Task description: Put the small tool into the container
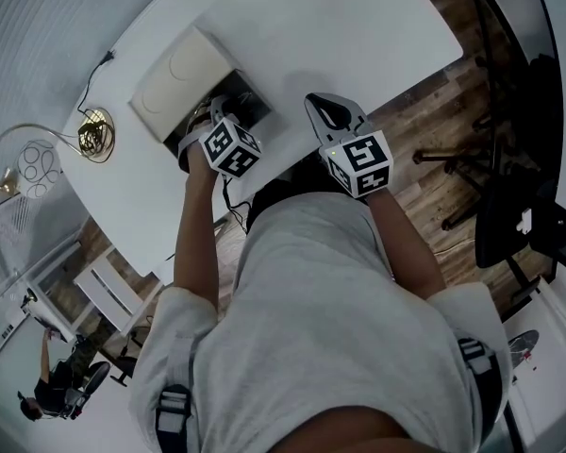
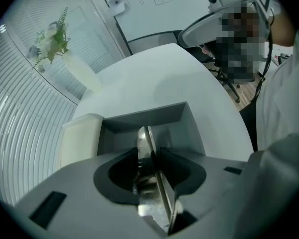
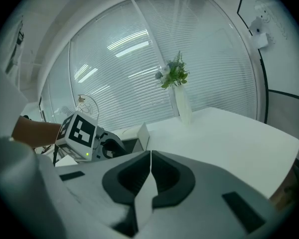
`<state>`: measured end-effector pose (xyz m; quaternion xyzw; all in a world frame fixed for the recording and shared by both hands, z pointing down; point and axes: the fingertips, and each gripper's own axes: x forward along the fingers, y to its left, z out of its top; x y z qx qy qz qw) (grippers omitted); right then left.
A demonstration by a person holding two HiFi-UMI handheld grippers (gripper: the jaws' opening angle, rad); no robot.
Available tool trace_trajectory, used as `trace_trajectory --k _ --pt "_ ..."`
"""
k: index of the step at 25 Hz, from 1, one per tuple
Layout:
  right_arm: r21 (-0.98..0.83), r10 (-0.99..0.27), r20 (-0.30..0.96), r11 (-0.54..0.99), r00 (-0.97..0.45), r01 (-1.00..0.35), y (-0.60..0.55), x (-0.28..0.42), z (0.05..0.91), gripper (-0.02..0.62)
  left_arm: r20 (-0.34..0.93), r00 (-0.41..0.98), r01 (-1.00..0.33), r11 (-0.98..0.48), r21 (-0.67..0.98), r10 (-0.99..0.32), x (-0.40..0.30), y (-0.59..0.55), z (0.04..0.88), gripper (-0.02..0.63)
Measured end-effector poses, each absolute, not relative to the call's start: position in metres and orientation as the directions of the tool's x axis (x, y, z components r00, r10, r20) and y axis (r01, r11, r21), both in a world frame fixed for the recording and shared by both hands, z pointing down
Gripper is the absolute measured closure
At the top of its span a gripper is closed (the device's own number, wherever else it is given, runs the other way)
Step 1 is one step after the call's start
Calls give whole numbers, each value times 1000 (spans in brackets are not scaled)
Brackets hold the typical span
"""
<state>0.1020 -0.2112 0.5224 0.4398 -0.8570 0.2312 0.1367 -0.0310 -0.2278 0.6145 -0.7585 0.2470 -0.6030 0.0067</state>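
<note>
Metal, thin and bright, the small tool (image 2: 144, 143) is pinched edge-on between the jaws of the left hand-held gripper (image 2: 149, 154). The jaws are clenched on its lower part and its narrow tip sticks out ahead of them. In the left gripper view that tip stands in front of the open grey container (image 2: 149, 114). Whether it has crossed the rim or is only just short of it cannot be told. The head view puts the left hand-held gripper's nose right at the near edge of the container's dark opening.

A cream lid (image 1: 184, 83) is swung open on the container's far-left side and lies flat beside it on the white desk (image 1: 358, 36).

The right hand-held gripper (image 3: 150, 154) is held to the right of the left one, apart from the container. Its jaws are pressed together with nothing between them.

A white vase of green sprigs (image 3: 182, 106) stands farther back on the desk near the slatted blinds. At the desk's left end a gold wire object (image 1: 94, 132) sits with a dark cable running to it. The person wears a grey top.
</note>
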Motion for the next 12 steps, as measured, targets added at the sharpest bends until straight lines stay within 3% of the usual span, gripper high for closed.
trace_trajectory --k 12 --pt "-264 -698 422 516 -579 -815 -214 107 510 568 900 164 -390 -865 -317 -403 -23 -227 607 465"
